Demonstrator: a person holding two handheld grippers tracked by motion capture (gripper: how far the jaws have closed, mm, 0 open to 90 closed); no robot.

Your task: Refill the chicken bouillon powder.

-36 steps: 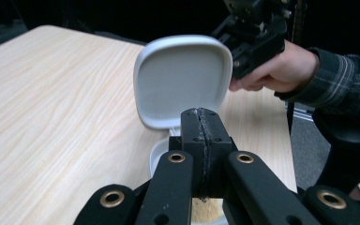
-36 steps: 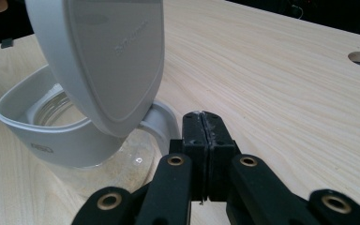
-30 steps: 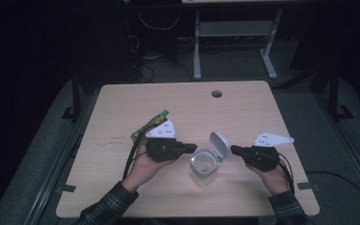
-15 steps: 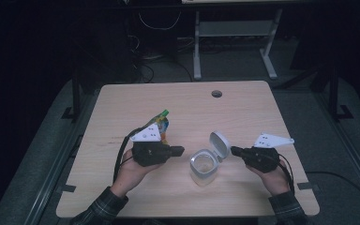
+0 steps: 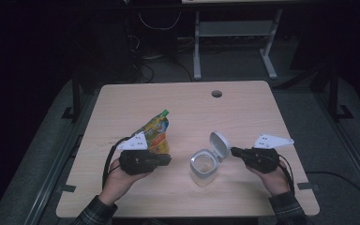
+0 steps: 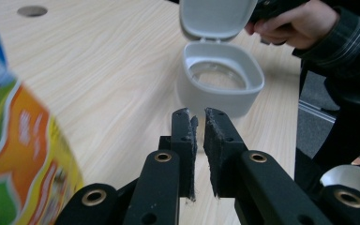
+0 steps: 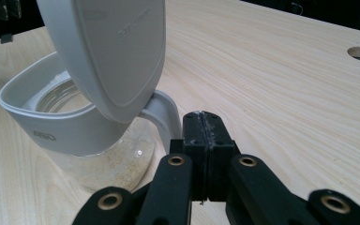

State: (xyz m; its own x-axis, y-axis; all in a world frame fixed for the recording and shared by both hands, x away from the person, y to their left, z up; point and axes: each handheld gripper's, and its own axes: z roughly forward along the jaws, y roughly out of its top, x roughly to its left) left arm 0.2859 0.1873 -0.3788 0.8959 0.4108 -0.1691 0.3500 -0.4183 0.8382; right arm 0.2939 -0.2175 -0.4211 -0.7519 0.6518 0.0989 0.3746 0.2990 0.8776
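1. Nearest the person, the left hand (image 5: 119, 180) at about 7 o'clock on the table (image 5: 192, 108) and the right hand (image 5: 274, 176) at about 4 o'clock each hold a black gripper, with plaid sleeves coming in from the near edge
2. The left gripper (image 5: 166, 160) lies level and points toward 3 o'clock; in the left gripper view (image 6: 198, 117) its jaws stand a narrow slit apart, having just been opening, and nothing is between them
3. The right gripper (image 5: 234, 151) points toward 9 o'clock; in the right gripper view (image 7: 201, 119) its pads are pressed flat together with nothing between, the tips just beside the lid's hinge; whether they touch it I cannot tell
4. Between the two grippers, near 6 o'clock, stands a clear container with a white collar (image 5: 202, 166), upright, a little pale residue at its bottom (image 7: 51, 126)
5. Its white hinged lid (image 5: 219, 145) is flipped up and stands on the right gripper's side
6. Just beyond the left gripper, toward 9 o'clock, a bright orange and green snack pouch (image 5: 154, 133) with a green cap stands well apart from the container; it is blurred at the left of the left gripper view (image 6: 23, 154)
7. Farthest, near 12 o'clock, a round cable hole (image 5: 216, 93) sits in the tabletop
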